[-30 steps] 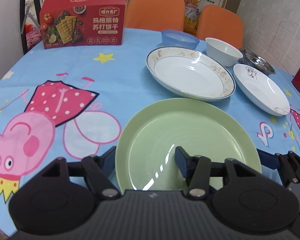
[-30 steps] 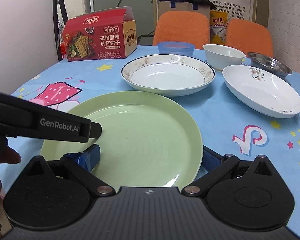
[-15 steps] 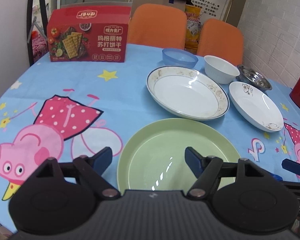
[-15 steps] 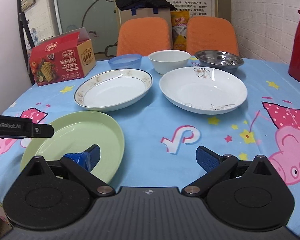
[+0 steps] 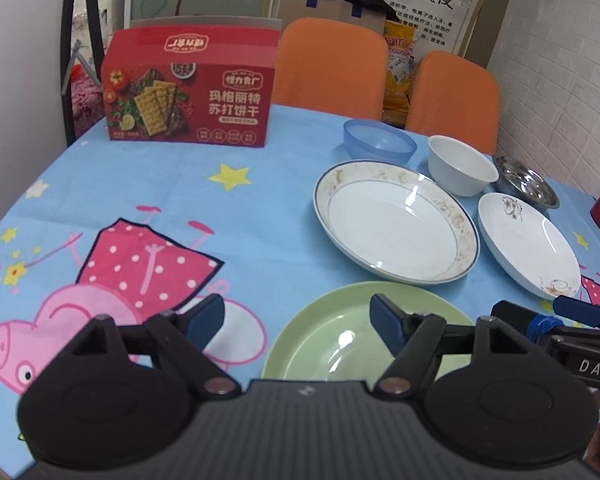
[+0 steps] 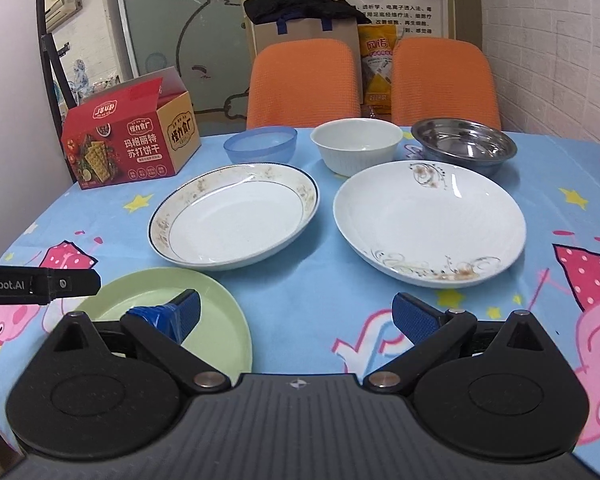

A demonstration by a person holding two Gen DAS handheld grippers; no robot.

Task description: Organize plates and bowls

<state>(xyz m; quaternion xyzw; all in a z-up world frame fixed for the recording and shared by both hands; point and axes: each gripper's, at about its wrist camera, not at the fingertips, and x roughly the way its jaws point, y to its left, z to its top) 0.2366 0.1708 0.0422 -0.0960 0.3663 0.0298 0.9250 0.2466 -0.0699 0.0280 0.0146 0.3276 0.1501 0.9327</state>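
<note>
The table (image 6: pixel 300 280) is carrying the gold-rimmed plate (image 6: pixel 236 224), flowered plate (image 6: pixel 430 220) and green plate (image 6: pixel 204 320) nearest, with three bowls (image 6: pixel 356 146) lying behind. Left gripper (image 5: pixel 298 320) and right gripper (image 6: pixel 296 312) are both gaping apart, holding nothing.

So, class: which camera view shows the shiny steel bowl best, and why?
The right wrist view: the shiny steel bowl sits near centre with most of its rim and inside visible. The left wrist view shows it small, at the far right.

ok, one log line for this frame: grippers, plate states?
left gripper: open, empty | right gripper: open, empty | green plate: on table, unstacked | gold-rim plate, floral plate: untouched
</note>
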